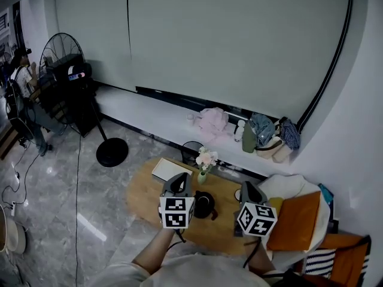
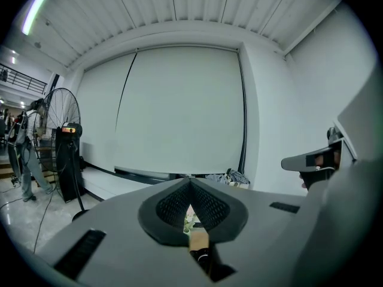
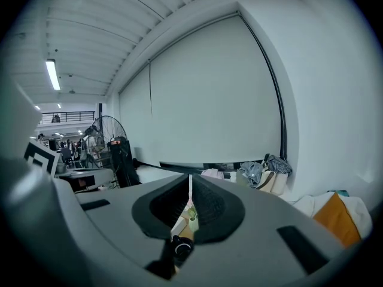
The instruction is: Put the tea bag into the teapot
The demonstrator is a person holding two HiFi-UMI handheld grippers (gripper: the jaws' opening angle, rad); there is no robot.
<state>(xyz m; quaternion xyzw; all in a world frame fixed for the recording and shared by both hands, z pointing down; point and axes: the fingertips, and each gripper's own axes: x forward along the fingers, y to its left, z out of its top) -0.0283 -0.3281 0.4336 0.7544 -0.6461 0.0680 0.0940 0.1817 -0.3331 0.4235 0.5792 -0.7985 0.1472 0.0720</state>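
Head view, task judged not yet begun: left gripper at 9 o'clock of teapot and right gripper at 3 o'clock, both pinched closed on nothing above table, tea bag nowhere made out, pick-up and drop-in both left.

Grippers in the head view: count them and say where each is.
2: left gripper over the table, just left of the teapot; right gripper over the table's right end.
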